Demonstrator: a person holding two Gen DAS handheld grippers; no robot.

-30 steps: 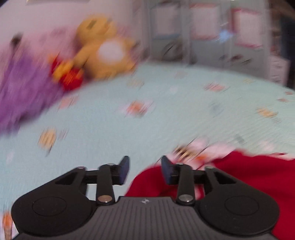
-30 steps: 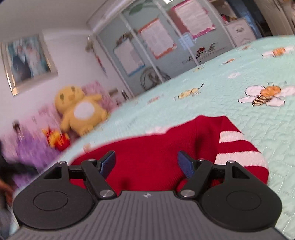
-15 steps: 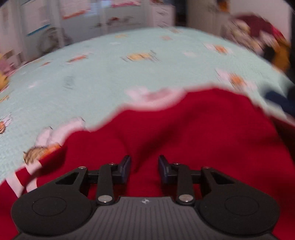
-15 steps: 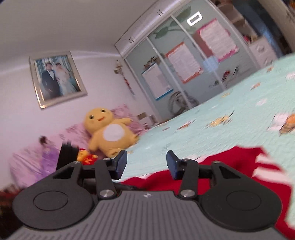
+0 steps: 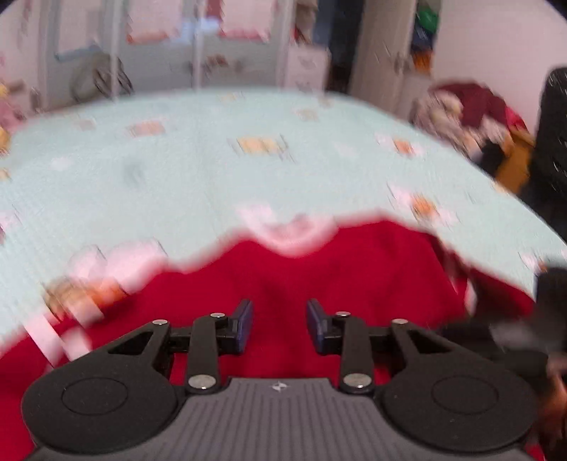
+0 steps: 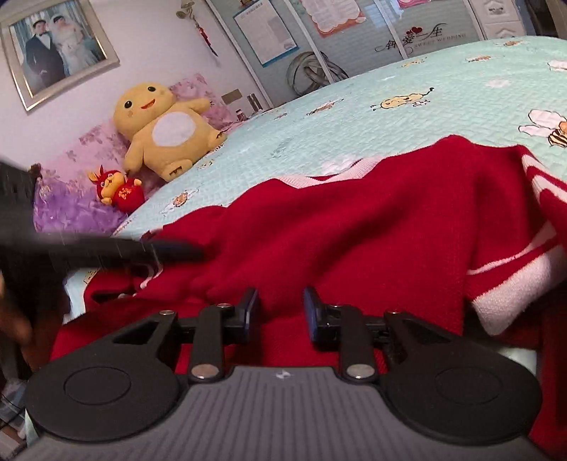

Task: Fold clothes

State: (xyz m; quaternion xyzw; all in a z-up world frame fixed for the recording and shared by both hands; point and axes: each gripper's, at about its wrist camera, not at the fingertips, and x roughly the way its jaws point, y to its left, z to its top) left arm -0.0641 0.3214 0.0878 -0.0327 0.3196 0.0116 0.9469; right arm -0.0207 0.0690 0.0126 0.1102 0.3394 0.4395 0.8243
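Mint quilted bedspread (image 6: 407, 117) with bee prints carries the red knit sweater (image 6: 354, 234), rumpled, its white-striped cuff at my right. Both jaws have just been moving: my left gripper (image 5: 280, 324) widening, my right gripper (image 6: 280, 312) narrowing, both partly spread over soft, thick cloth, pinching nothing. Next, probably: grip an edge for folding.

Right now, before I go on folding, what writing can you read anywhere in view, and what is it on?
"SWEET WEDDING": small print on the wardrobe door, under large Chinese script that I cannot make out for certain.
Posters on the wardrobe doors: text too small to read.
Gold characters on the red plush toy: too small to read.
Left wrist view: too blurred, nothing legible.
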